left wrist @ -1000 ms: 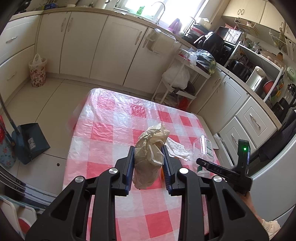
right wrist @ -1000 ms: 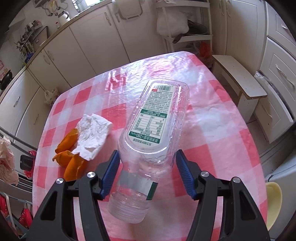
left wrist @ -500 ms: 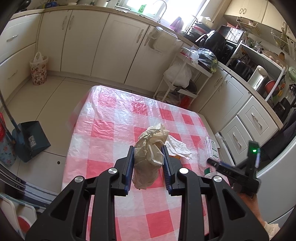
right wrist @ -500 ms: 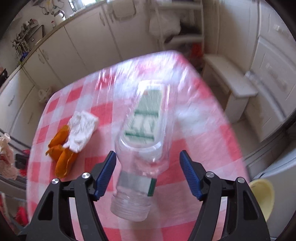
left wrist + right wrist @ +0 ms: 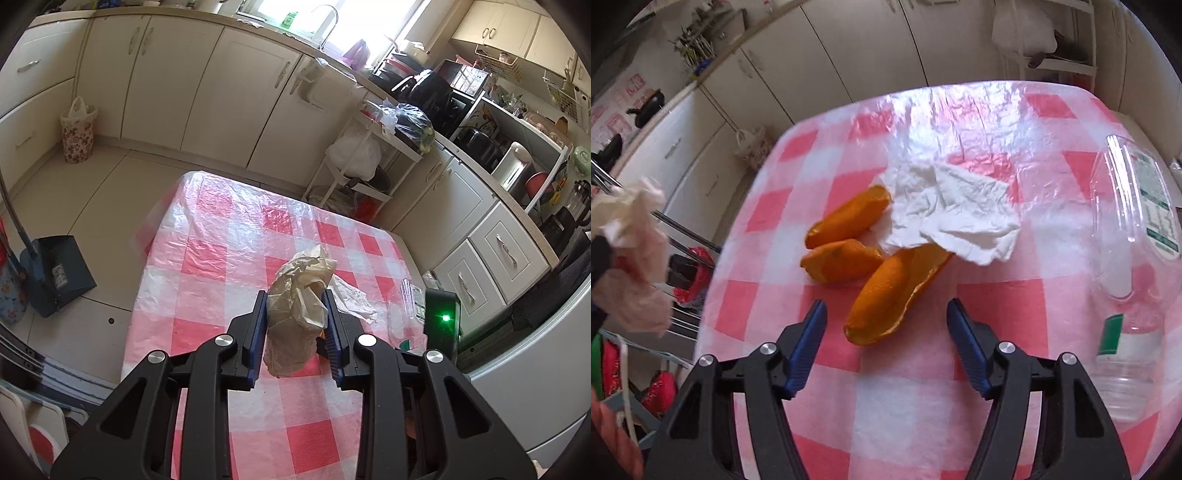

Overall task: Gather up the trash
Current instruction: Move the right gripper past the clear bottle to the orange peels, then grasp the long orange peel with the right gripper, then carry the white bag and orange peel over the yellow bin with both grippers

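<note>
Two grippers up. Your left gripper (image 5: 296, 326) pinches crumpled beige plastic bag (image 5: 299, 314), held above red-white checked tablecloth (image 5: 221, 280). Your right gripper (image 5: 886, 349) has nothing in it, jaws wide, just been narrowing slightly, nearest orange peel (image 5: 886, 299) between tips, untouched. Crumpled white tissue (image 5: 953, 214) overlaps peels. Clear plastic bottle (image 5: 1134, 258) lies right of it.

This is looking like a home kitchen: cream cabinet doors with metal handles (image 5: 207, 85) are running along the walls, a curved metal tap (image 5: 330, 22) is standing under the bright window, and a red-and-white checked plastic tablecloth (image 5: 221, 273) is covering the table.
</note>
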Demonstrator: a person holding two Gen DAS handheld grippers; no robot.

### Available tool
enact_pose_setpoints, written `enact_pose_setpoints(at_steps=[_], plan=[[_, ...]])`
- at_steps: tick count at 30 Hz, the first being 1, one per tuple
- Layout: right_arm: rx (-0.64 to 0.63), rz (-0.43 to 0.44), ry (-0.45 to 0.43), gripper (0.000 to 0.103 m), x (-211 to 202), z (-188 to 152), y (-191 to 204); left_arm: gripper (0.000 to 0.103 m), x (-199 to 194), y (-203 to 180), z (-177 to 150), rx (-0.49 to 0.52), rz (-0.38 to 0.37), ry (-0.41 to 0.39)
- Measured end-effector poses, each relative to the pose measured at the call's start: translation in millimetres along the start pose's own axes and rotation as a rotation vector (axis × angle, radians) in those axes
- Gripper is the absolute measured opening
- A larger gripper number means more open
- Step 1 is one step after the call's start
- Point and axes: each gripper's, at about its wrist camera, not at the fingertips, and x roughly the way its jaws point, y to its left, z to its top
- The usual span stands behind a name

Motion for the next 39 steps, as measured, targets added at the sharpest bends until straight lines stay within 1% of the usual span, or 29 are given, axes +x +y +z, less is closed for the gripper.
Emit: enact_pose_setpoints(at_steps=[2, 4, 5, 6, 8, 13, 20, 24, 28, 30, 35, 39], plan=[[-0.023, -0.038, -0.015, 0.063, 5.0, 2.6, 4.8, 0.027, 0.4, -0.8, 0.7, -0.002, -0.005, 0.001], [-0.032, -0.060, -0.026, 0.056, 6.2, 3.6, 6.3, 0.027, 0.7, -2.5, 0.7, 0.006, -0.005, 0.002], [-0.033, -0.060, -0.031, 0.048, 5.9, 4.3, 5.0, 0.027, 1.0, -3.3, 0.4, 0.011, -0.005, 0.004], [-0.035, -0.061, -0.031, 0.036, 5.8, 4.8, 3.0, 0.027, 1.2, -3.3, 0.1, 0.013, -0.005, 0.005], [-0.031, -0.055, -0.025, 0.024, 1.6, 2.9, -4.2, 0.027, 1.6, -3.6, 0.4, 0.015, -0.002, 0.006], [-0.005, 0.003, -0.002, 0.019, -8.2, -7.6, -10.7, 0.027, 5.6, -5.9, -0.9, 0.024, 0.010, 0.013], [0.036, 0.147, -0.016, 0.019, -38.6, -25.1, -12.9, 0.027, 11.9, -14.5, -8.8, 0.050, 0.036, 0.021], [0.079, 0.240, -0.042, 0.019, -56.5, -38.0, -19.0, 0.027, 1.2, -22.5, -16.5, 0.074, 0.048, -0.005], [0.093, 0.300, -0.086, 0.019, -75.5, -50.5, -24.4, 0.027, -13.0, -26.1, -26.5, 0.080, 0.055, -0.032], [0.087, 0.322, -0.124, 0.019, -86.9, -53.9, -27.1, 0.027, -18.9, -28.1, -33.5, 0.079, 0.054, -0.040], [0.039, 0.334, -0.239, 0.019, -118.6, -64.3, -28.5, 0.027, -35.4, -41.0, -48.5, 0.106, 0.057, -0.079], [0.025, 0.351, -0.303, 0.019, -138.5, -74.5, -32.6, 0.027, -50.2, -56.5, -59.7, 0.136, 0.049, -0.113]])
